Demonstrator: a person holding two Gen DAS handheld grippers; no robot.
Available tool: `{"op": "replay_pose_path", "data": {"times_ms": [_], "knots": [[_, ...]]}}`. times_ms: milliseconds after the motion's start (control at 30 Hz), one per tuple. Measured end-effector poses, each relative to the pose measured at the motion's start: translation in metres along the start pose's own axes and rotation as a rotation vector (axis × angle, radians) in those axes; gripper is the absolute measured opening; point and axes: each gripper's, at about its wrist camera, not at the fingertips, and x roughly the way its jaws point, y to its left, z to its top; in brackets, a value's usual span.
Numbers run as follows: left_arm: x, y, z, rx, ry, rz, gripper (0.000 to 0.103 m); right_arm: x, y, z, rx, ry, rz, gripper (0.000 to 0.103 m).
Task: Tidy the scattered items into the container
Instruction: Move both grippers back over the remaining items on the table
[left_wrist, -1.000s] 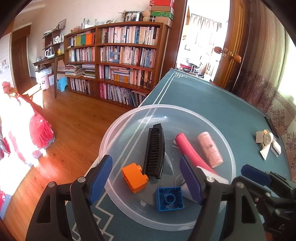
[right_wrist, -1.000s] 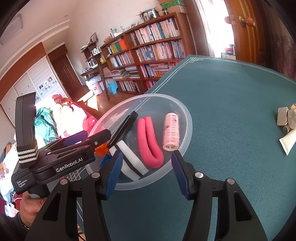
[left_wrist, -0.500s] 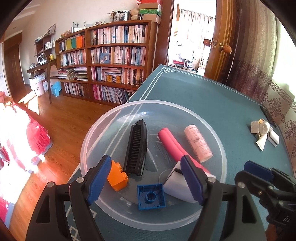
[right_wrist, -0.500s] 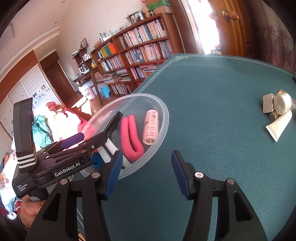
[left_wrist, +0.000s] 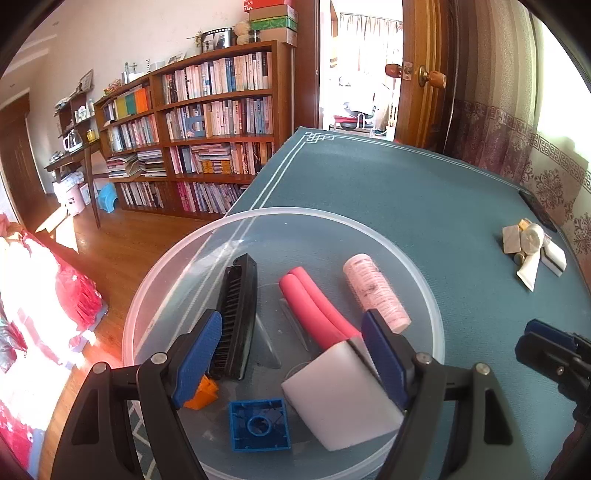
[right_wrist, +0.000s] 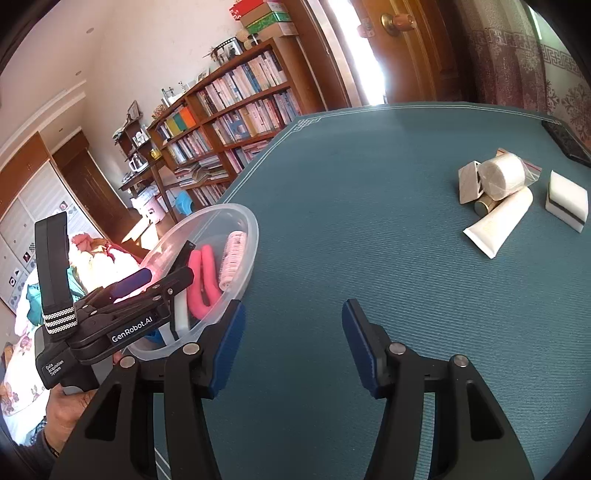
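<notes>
Bowl (left_wrist: 424, 295) lower centre holds six items; tube (right_wrist: 498, 225), sponge (right_wrist: 567, 201), roll (right_wrist: 504, 175) upper right remain. Left gripper (left_wrist: 291, 354) and right gripper (right_wrist: 291, 332) both spread, empty.

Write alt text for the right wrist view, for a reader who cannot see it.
The open right gripper hovers over a teal table mat, facing scattered items on its far right: a white squeeze tube, a white roll in a clear bag and a white sponge block with a dark stripe. At left, the left gripper reaches over a clear round plastic bowl holding pink items.
</notes>
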Motion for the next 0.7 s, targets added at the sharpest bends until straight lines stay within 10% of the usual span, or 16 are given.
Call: {"op": "replay_pose_path", "data": {"times_ms": [700], "knots": [[-0.014,-0.089,0.026,0.15,-0.025,-0.134,0.083,-0.037,-0.118,0.003,0.241,-0.069,-0.154,0.058]]}}
